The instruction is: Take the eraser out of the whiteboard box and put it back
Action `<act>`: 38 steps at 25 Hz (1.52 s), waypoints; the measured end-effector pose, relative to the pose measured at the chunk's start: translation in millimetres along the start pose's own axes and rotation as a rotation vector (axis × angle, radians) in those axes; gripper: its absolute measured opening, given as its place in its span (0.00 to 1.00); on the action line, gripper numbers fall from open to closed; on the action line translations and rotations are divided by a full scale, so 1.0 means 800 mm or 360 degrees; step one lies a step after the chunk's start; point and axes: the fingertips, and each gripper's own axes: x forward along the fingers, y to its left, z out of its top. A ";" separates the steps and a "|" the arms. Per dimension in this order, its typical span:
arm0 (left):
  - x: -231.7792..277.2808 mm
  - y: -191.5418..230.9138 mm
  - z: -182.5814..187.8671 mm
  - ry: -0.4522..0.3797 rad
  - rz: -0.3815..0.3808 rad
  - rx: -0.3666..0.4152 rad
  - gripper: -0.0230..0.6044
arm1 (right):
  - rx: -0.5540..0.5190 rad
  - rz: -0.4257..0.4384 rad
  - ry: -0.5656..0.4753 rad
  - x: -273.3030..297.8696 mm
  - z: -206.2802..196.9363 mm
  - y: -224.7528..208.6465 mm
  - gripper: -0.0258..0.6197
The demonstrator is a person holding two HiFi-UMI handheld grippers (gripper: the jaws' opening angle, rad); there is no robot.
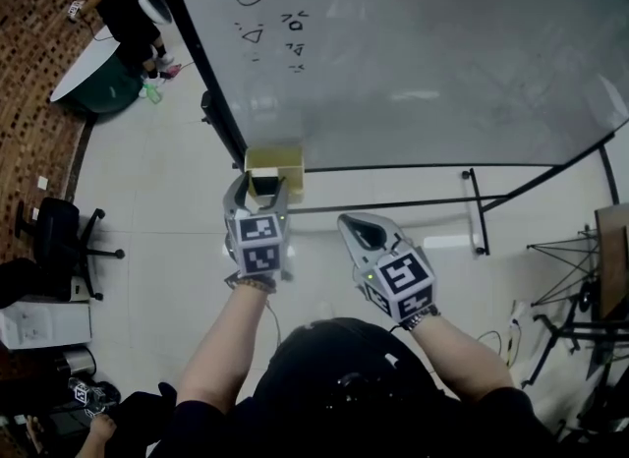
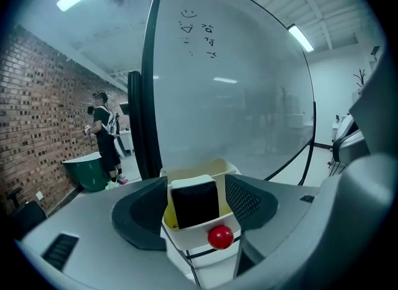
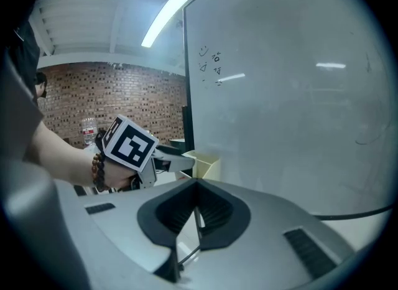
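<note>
Black on its near face, the eraser (image 2: 194,203) is stood upright in the pale box (image 2: 186,238) at the lower left corner of the whiteboard (image 1: 413,53). A red ball (image 2: 220,237) is seen on the box's front rim. The left tool (image 1: 256,194) is held with its jaws wide apart on either side of the eraser, the pads not pressed on it. The right tool (image 1: 359,233) is held beside it, away from the box, with its jaws closed together on nothing.
</note>
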 end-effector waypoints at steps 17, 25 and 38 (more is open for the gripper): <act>0.013 0.003 -0.007 0.0081 0.0098 0.0015 0.41 | -0.0004 -0.0018 0.0012 -0.002 -0.002 -0.008 0.08; -0.007 0.005 0.012 -0.0026 0.0133 0.0015 0.41 | 0.0002 -0.0035 -0.0007 -0.020 -0.006 -0.008 0.08; -0.058 -0.007 0.071 -0.0263 0.0119 -0.0001 0.41 | -0.0001 -0.0056 -0.0084 -0.046 0.002 0.004 0.08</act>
